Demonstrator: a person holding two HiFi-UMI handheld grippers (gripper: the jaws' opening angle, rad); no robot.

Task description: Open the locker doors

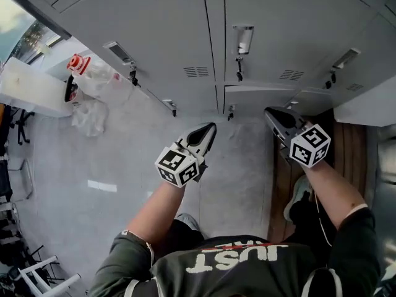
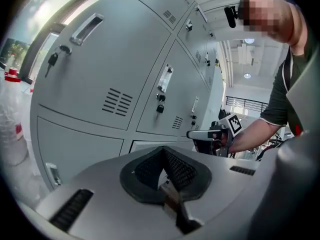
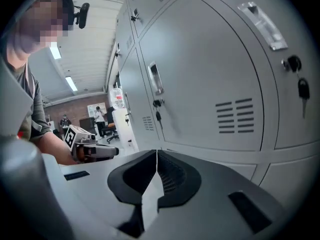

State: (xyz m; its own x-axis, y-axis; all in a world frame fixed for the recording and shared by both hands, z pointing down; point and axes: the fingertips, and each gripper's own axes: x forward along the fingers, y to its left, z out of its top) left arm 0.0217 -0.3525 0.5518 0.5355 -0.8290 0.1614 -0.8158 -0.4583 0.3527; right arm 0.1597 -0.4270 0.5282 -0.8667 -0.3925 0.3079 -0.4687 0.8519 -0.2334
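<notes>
Grey locker doors [image 1: 148, 23] fill the wall ahead, all closed. Each has a recessed handle [image 1: 243, 39] with a key [image 1: 239, 73] hanging in the lock below it. My left gripper [image 1: 209, 130] hovers in front of the lower row, shut and holding nothing, short of the doors. Further right, my right gripper [image 1: 271, 113] is also shut and holds nothing, near the lower door's lock [image 1: 230, 112]. In the left gripper view the pads [image 2: 175, 166] meet in front of a louvred door [image 2: 117, 101]. The right gripper view shows closed pads [image 3: 167, 174] below a door handle [image 3: 155, 78].
A clear plastic bag with a red cap [image 1: 79, 64] and a white board [image 1: 31, 85] lie at the left by the lockers. A wooden strip of floor [image 1: 349, 147] runs at the right. A white chair [image 1: 43, 280] stands at the lower left. People [image 3: 100, 116] stand far down the hall.
</notes>
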